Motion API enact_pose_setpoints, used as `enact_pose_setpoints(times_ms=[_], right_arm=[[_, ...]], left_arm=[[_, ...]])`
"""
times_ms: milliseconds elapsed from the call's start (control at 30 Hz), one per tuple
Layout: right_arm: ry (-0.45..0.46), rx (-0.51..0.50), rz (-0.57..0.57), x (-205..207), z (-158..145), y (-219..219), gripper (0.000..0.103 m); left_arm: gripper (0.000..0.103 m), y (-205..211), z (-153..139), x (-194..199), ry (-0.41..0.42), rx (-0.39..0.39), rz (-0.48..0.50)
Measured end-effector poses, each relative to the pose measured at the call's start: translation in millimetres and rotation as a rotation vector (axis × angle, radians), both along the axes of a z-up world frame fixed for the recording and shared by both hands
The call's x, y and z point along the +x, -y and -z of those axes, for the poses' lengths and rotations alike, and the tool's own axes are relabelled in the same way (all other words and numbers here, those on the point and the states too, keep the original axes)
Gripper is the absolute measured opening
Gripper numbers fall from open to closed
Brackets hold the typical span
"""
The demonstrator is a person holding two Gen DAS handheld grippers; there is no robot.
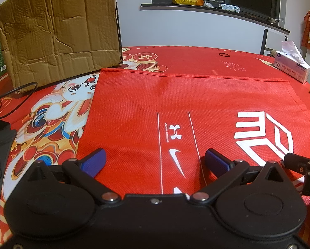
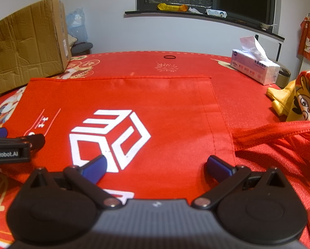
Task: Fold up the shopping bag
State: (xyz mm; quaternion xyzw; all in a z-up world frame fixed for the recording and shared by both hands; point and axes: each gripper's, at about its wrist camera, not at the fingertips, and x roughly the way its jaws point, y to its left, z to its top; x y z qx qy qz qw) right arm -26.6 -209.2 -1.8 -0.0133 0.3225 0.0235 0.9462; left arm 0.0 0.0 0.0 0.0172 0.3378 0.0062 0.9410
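A red non-woven shopping bag (image 1: 186, 103) with white logos lies flat on the red printed tablecloth; it also shows in the right wrist view (image 2: 134, 99). Its red handles (image 2: 279, 130) trail off to the right. My left gripper (image 1: 155, 159) is open and empty, hovering over the bag's near left part by the white swoosh. My right gripper (image 2: 157, 164) is open and empty over the bag's near right part by the cube logo. The left gripper (image 2: 9, 145) also shows at the left edge of the right wrist view.
A large cardboard box (image 1: 57, 33) stands at the back left. A tissue pack (image 2: 256, 68) sits at the back right. A yellow and red printed cloth (image 2: 300, 95) lies at the right. A black hair tie (image 2: 170, 57) lies far back. A black cable (image 1: 14, 97) runs at the left.
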Motion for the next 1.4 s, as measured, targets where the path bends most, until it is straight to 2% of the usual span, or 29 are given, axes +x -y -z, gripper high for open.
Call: enact_pose_setpoints(times_ms=[1400], right_arm=[[0.0, 0.001, 0.0, -0.1, 0.1, 0.0, 0.102]], left_arm=[[0.103, -3.9, 2.7, 7.7, 0.0, -0.001, 0.0]])
